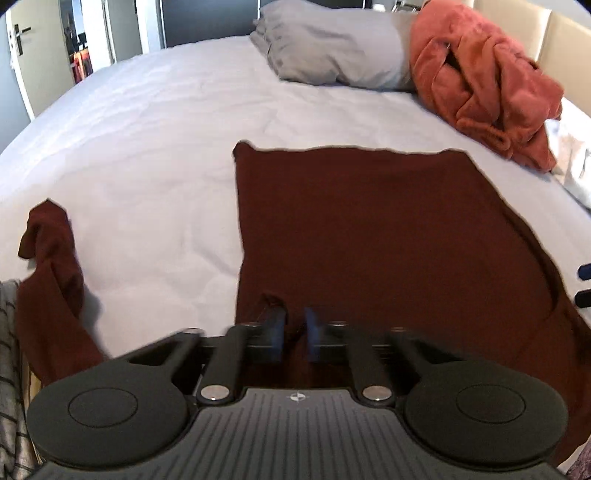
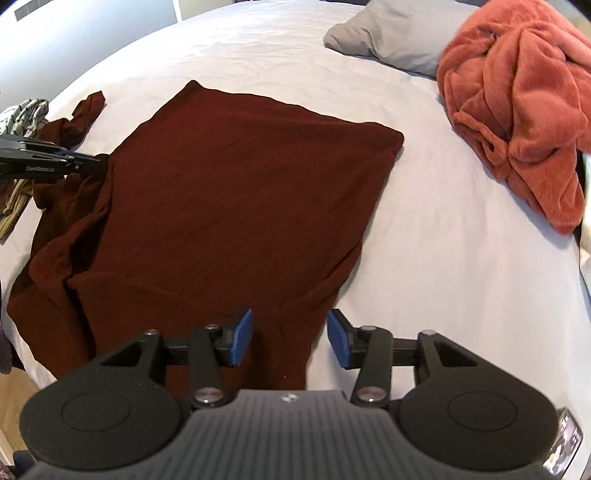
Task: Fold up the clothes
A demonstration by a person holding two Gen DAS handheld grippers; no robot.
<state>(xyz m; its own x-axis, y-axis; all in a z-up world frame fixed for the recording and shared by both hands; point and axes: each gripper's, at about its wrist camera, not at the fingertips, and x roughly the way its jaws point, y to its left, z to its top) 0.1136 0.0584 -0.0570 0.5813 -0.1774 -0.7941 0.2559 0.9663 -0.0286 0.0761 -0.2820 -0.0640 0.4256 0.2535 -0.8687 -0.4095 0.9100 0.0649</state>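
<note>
Maroon shirt [image 2: 236, 192] lies spread on your white bed [image 1: 147, 129], one sleeve [image 1: 51, 258] trailing off to the left. Your left gripper [image 1: 294, 334] is pinched shut on a fold of the shirt's near edge. Your right gripper [image 2: 290, 338] stands about half open over the near hem, pads [image 2: 243, 341] clear of the cloth (nothing held). An orange robe [image 2: 517, 110] is heaped beside the grey pillow [image 1: 332, 51].

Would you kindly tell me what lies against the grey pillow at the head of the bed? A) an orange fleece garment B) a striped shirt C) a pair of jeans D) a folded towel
A: a crumpled orange fleece garment is heaped beside the grey pillow, well apart from the maroon shirt.
</note>
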